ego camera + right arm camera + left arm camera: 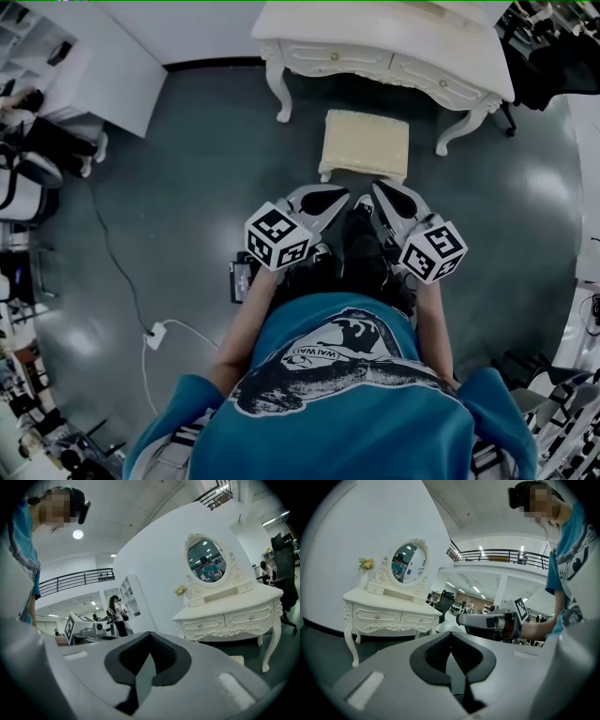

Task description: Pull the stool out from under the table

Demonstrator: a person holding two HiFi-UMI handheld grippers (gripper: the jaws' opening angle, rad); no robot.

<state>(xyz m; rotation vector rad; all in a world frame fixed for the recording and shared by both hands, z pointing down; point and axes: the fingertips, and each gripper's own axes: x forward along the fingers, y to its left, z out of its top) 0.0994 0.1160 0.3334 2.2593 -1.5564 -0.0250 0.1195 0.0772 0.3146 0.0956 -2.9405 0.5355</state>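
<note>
Dark grey glossy floor, with pale light reflections on it. On this floor, thin black cable running down to small white power adapter. From the adapter, thin white cable curving away to the right.

Oval mirror in white carved frame, upright before plain white wall. Just beside it, on its left in the left gripper view, small bunch of yellow flowers. Further back, upper gallery with black metal railing, and black office chair below.

In the right gripper view, white open shelving, round ceiling lamp switched on, and person in dark clothes standing near the shelving.
</note>
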